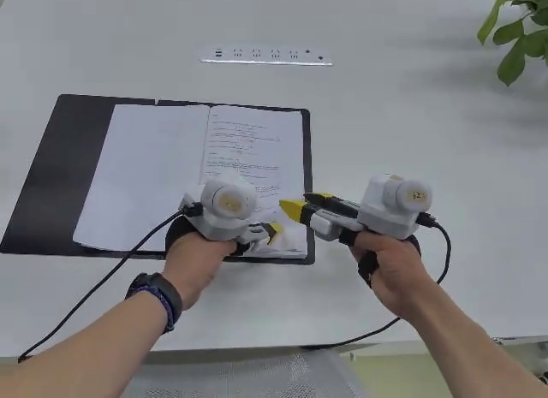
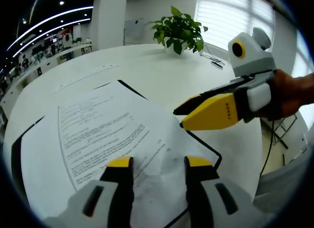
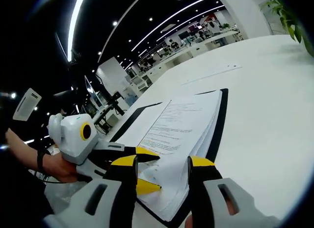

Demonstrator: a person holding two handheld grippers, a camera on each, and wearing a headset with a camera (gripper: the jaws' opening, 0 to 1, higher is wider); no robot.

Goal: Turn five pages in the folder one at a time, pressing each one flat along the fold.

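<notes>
A black folder [image 1: 51, 184] lies open on the white table, with a blank page [image 1: 145, 175] on its left and a printed page [image 1: 253, 150] on its right. My left gripper [image 1: 264, 235] is at the printed page's [image 2: 108, 130] near right corner. In the left gripper view its jaws [image 2: 159, 164] are apart just above the paper. My right gripper [image 1: 291, 208] points left at the folder's right edge. It is also open [image 3: 163, 162], close beside the left gripper [image 3: 147, 169] and apart from it. I cannot tell whether either gripper touches the page.
A white power strip [image 1: 265, 56] lies beyond the folder. A potted plant [image 1: 514, 30] stands at the far right corner. Black cables [image 1: 103, 282] trail from both grippers toward the table's near edge. Bare white table [image 1: 428, 115] lies right of the folder.
</notes>
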